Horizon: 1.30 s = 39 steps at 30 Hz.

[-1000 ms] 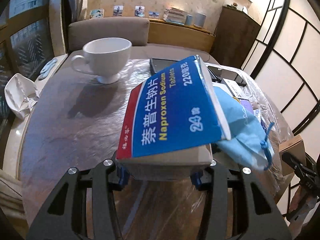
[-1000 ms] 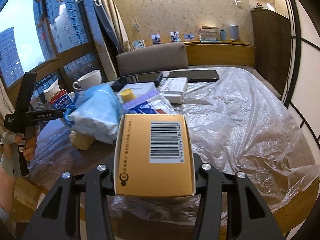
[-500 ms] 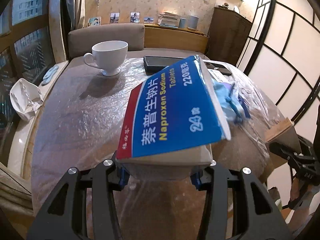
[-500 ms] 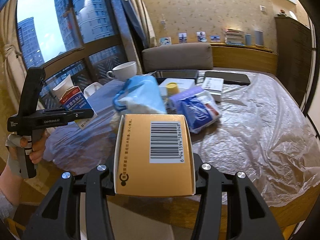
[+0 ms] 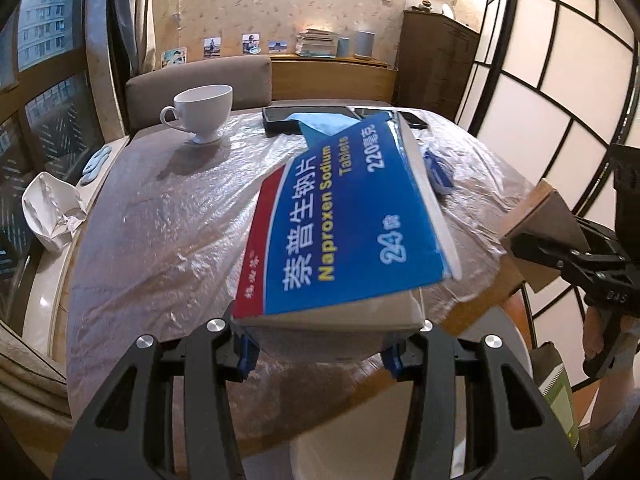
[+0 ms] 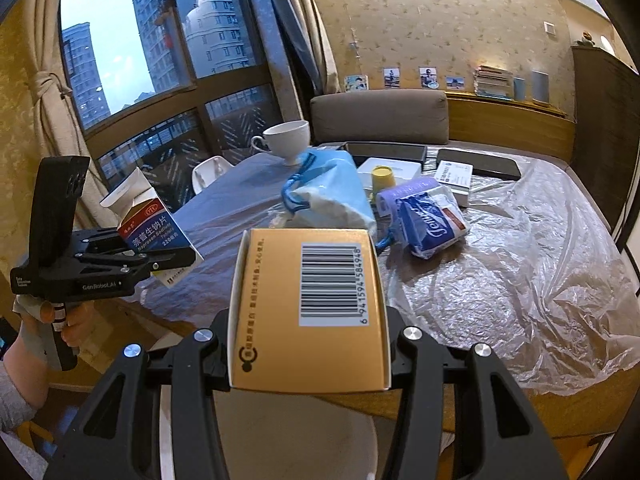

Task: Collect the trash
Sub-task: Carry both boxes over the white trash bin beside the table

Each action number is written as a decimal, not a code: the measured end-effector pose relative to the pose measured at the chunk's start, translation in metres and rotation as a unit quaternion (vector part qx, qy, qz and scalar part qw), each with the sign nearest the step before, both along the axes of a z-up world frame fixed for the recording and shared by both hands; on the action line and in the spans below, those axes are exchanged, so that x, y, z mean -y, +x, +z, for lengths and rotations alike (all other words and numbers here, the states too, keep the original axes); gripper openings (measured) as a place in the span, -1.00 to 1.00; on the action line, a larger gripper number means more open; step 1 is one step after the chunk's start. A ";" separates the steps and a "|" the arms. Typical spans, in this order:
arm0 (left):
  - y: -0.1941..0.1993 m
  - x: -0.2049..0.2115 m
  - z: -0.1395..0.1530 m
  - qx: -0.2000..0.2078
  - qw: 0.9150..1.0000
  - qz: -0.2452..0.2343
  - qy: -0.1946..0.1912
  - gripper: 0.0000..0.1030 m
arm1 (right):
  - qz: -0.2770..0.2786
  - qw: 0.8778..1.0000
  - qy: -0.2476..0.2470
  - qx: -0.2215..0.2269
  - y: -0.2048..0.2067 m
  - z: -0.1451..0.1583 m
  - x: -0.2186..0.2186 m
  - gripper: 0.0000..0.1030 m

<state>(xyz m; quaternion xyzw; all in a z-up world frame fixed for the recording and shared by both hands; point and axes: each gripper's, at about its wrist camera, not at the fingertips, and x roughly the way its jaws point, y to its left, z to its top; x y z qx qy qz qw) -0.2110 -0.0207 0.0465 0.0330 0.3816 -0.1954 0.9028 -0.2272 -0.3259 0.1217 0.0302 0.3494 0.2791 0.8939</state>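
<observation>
The round table (image 6: 560, 280), draped in crinkled clear plastic, fills the middle of both views. On its centre in the right wrist view lie a blue drawstring bag (image 6: 332, 196) and a tissue pack (image 6: 432, 220), with a white teacup (image 5: 202, 112) toward the upper left of the left wrist view and dark tablets (image 6: 386, 152) behind.

Both hands hang off the near table edge, above a pale rounded surface (image 6: 292, 436) at the bottom of each frame; whether it is a bin or a seat cannot be told.

The left gripper (image 5: 324, 344) is clamped on the short end of a blue Naproxen Sodium tablet box (image 5: 344, 220), whose long axis runs away from the jaws toward upper right. The right gripper (image 6: 308, 344) pinches a yellow barcode carton (image 6: 308, 308) by its sides, long axis pointing straight ahead.

The coming move likely depends on dropping both boxes downward; nothing visibly blocks that. A crumpled white tissue (image 5: 52, 216) sits at the left edge.
</observation>
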 end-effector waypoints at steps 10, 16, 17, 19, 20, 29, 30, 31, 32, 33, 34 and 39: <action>-0.032 0.009 -0.005 -0.004 1.000 -0.031 0.001 -0.06 | 0.041 0.999 -0.009 -0.005 -0.028 -0.002 -0.015 -0.08; -0.049 0.017 -0.016 -0.015 0.999 -0.045 0.007 -0.06 | 0.053 0.998 -0.013 -0.020 -0.044 -0.012 -0.019 -0.08; -0.052 0.019 -0.019 -0.018 0.999 -0.049 0.008 -0.06 | 0.054 0.998 -0.014 -0.022 -0.046 -0.014 -0.019 -0.08; -0.058 0.022 -0.023 -0.021 0.998 -0.053 0.011 -0.06 | 0.057 0.998 -0.016 -0.028 -0.050 -0.018 -0.019 -0.08; -0.060 0.023 -0.024 -0.022 0.998 -0.055 0.014 -0.06 | 0.059 0.998 -0.016 -0.031 -0.054 -0.021 -0.020 -0.08; -0.083 0.040 -0.045 -0.036 0.995 -0.086 0.040 -0.06 | 0.070 0.996 -0.034 -0.053 -0.067 -0.040 -0.023 -0.08; -0.083 0.041 -0.047 -0.039 0.994 -0.089 0.041 -0.06 | 0.069 0.995 -0.036 -0.056 -0.068 -0.043 -0.023 -0.08; -0.084 0.042 -0.049 -0.042 0.994 -0.090 0.043 -0.06 | 0.069 0.995 -0.037 -0.059 -0.068 -0.045 -0.023 -0.08; -0.085 0.043 -0.052 -0.044 0.994 -0.090 0.045 -0.06 | 0.070 0.995 -0.039 -0.064 -0.069 -0.048 -0.023 -0.08; -0.086 0.044 -0.054 -0.047 0.994 -0.091 0.046 -0.06 | 0.070 0.994 -0.041 -0.067 -0.069 -0.052 -0.024 -0.08; -0.086 0.045 -0.057 -0.051 0.993 -0.091 0.048 -0.06 | 0.070 0.994 -0.043 -0.069 -0.069 -0.054 -0.024 -0.08; -0.089 0.047 -0.067 -0.064 0.992 -0.092 0.053 -0.06 | 0.068 0.993 -0.059 -0.081 -0.070 -0.068 -0.027 -0.08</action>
